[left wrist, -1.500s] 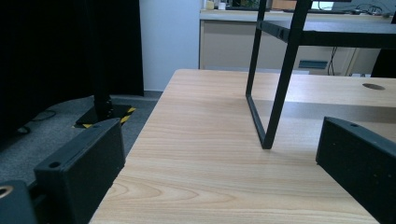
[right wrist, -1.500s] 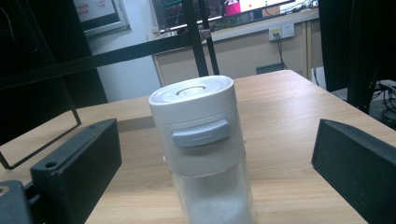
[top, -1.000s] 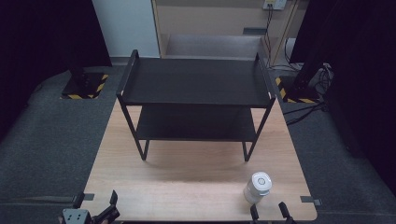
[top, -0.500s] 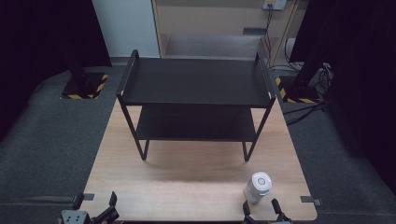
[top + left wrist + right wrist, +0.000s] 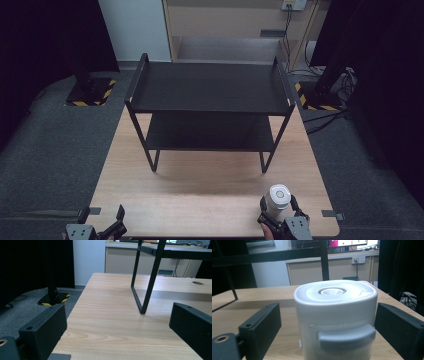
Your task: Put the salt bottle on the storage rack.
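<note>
A light wooden table with a pale, even grain carries a black two-tier metal shelf rack, which stands on the far half of the tabletop, both of its dark shelves bare. In front of the rack, toward its right leg and close to the table's near edge, stands a white lidded canister, upright, with a round dimple in the middle of its lid and a grey tab on its side. The right gripper sits at that near edge with its jaws spread wide on either side of the canister, a visible gap on each side, so they are not touching it. The left gripper is at the near edge on the rack's left side, its jaws likewise wide apart with only bare wood between them; the rack's front left leg stands ahead of it. Around the table lies grey carpet. Behind the rack are a white wall panel and a beige cabinet with cables hanging at its right, and black stands on yellow-and-black striped bases flank the rack on both sides against dark curtains.
</note>
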`<action>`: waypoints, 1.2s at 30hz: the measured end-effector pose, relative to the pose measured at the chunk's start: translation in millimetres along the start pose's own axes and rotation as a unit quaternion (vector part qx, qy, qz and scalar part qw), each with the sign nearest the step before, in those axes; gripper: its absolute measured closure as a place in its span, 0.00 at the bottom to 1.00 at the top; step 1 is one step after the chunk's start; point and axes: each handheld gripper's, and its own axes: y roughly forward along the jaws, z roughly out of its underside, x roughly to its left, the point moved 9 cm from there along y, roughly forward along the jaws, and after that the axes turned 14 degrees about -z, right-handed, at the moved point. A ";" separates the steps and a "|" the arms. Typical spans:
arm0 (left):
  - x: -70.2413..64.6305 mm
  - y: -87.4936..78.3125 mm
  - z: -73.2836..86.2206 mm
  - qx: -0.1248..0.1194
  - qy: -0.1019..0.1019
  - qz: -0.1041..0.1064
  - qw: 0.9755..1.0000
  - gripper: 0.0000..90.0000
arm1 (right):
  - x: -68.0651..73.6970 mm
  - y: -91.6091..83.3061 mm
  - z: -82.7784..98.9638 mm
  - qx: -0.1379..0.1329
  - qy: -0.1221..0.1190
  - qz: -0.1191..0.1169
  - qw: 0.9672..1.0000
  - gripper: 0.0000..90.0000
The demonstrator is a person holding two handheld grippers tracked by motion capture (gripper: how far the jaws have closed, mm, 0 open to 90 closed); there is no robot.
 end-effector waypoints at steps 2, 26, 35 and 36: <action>0.9 0.2 -0.2 0.000 0.001 -0.001 1.000 0.00 | -2.0 1.3 0.2 0.000 0.001 0.001 1.000 0.13; 0.7 0.8 0.7 0.002 0.001 -0.001 1.000 0.01 | -2.2 -1.8 -2.3 0.012 -0.020 0.005 1.000 0.35; -4.0 0.2 0.1 0.000 0.004 0.006 1.000 0.01 | 7.0 -7.4 -34.8 0.011 -0.016 -0.046 0.999 0.35; -5.4 0.2 -0.2 0.001 0.007 0.009 1.000 0.01 | 8.9 -6.7 -42.2 0.010 -0.016 -0.054 0.998 0.35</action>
